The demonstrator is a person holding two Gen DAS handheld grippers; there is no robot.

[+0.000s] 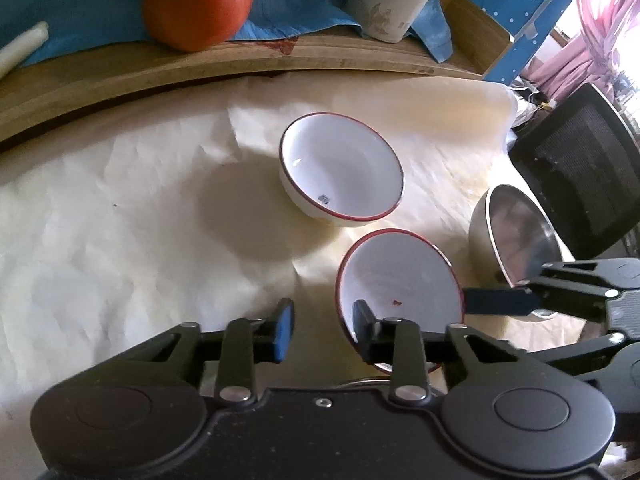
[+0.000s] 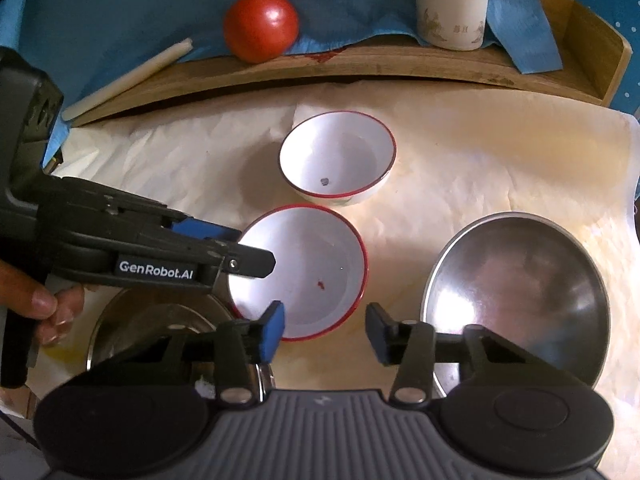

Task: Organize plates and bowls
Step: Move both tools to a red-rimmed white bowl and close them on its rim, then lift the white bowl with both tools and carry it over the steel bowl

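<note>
Two claws close in on a red-rimmed white bowl (image 2: 304, 272) at the middle of a paper-covered bench (image 2: 500, 152). The left claw (image 1: 323, 328), narrow but not clamped, straddles the rim at 9 o'clock. The right claw (image 2: 326, 330), half open, has the rim at 6 o'clock between its fingers without gripping. A matching bowl (image 2: 338, 164) stands just beside it at 12 o'clock. A steel bowl (image 2: 520, 280) sits near at 3 o'clock, and a second steel bowl (image 2: 160, 316) crowds in at 8 o'clock by a person's hand (image 2: 44, 308). Behind them, a wooden tray (image 2: 360, 64) walls the far edge, carrying a red ball (image 2: 261, 26) and a cup (image 2: 452, 8). Bare paper lies at 10 o'clock.
</note>
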